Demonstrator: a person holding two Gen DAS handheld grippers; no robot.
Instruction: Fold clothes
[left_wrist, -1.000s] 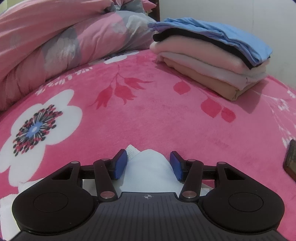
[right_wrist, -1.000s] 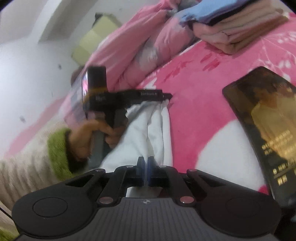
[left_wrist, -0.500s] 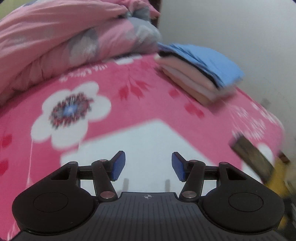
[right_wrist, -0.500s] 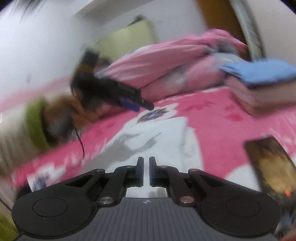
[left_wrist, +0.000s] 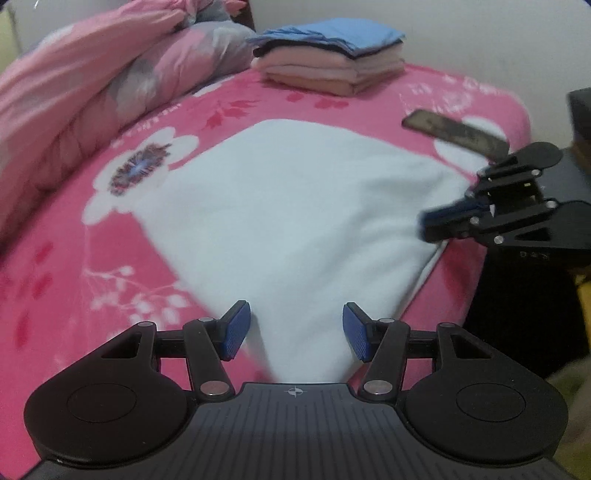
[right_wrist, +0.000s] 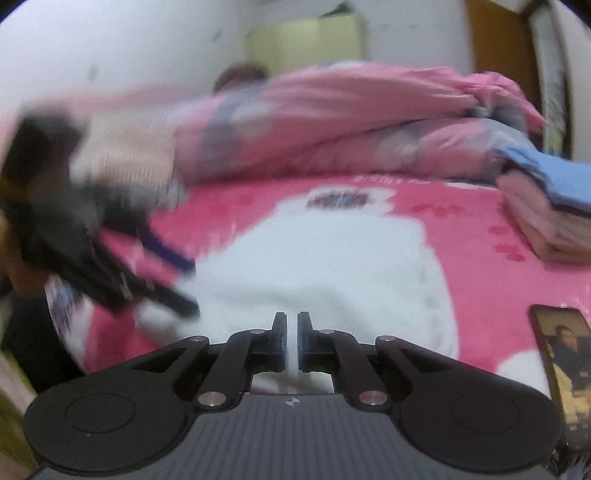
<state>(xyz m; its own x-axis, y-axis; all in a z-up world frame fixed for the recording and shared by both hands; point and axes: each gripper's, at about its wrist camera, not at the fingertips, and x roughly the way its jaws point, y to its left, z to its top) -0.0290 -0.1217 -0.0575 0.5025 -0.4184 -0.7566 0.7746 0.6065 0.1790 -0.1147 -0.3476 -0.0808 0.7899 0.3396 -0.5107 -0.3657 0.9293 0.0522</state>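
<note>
A white garment was spread flat on the pink bed. The left hand-held gripper was held apart above its near corner, gripping nothing. The right hand-held gripper was closed together near the right edge; whether cloth was pinched could not be told.

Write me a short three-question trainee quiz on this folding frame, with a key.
1. True or false: the right hand-held gripper has its jaws wide apart.
2. Which colour tops the stack of folded clothes? A) black B) blue C) green
3. What lies on the pink blanket to the right of the white garment in the right wrist view?

Key
1. False: its jaws are nearly together, with white cloth in the slit between them.
2. B
3. A phone with a lit screen.
</note>
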